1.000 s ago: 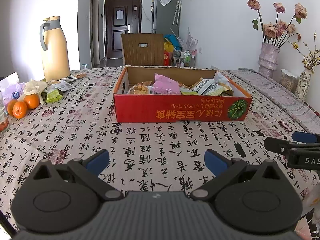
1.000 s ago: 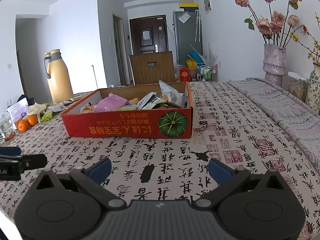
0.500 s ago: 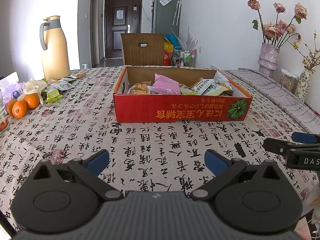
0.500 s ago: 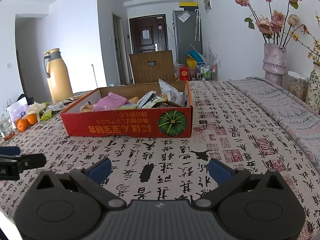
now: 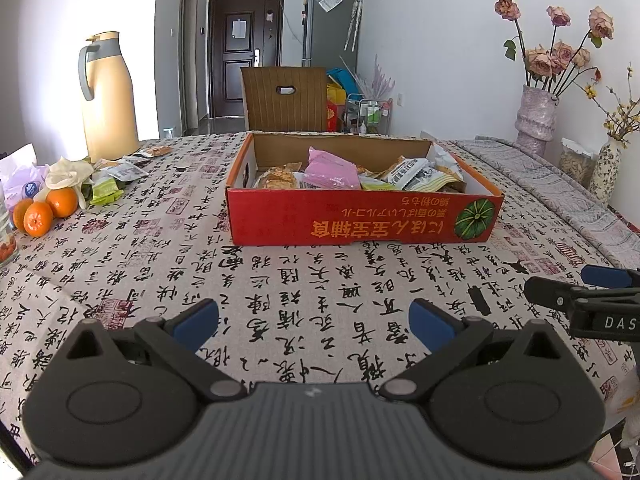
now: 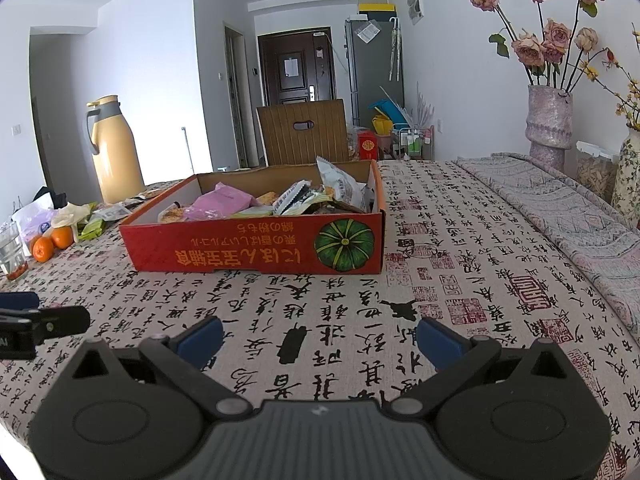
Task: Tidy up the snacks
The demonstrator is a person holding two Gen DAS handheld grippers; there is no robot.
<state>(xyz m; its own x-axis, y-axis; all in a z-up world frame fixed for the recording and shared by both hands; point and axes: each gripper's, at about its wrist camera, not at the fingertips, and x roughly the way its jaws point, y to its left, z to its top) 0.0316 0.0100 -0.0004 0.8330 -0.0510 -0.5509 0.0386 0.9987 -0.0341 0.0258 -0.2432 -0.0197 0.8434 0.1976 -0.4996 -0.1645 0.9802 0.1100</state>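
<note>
While oranges (image 5: 44,212) and loose packets (image 5: 120,170) lie far left, the left gripper (image 5: 314,320) hovers spread and empty; the snack box (image 5: 362,220) sits mid-table ahead, and the right gripper (image 6: 320,338) likewise gapes, holding nothing.

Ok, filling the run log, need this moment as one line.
left gripper: open, empty | right gripper: open, empty | red box: on table, snacks inside | loose packets: near thermos

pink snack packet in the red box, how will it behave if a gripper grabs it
The pink packet looks like a puffy, thin film pouch, so it is probably light and floppy. It may crinkle or slip between pads. It lies loosely on other snacks, so neighbours might shift.
</note>
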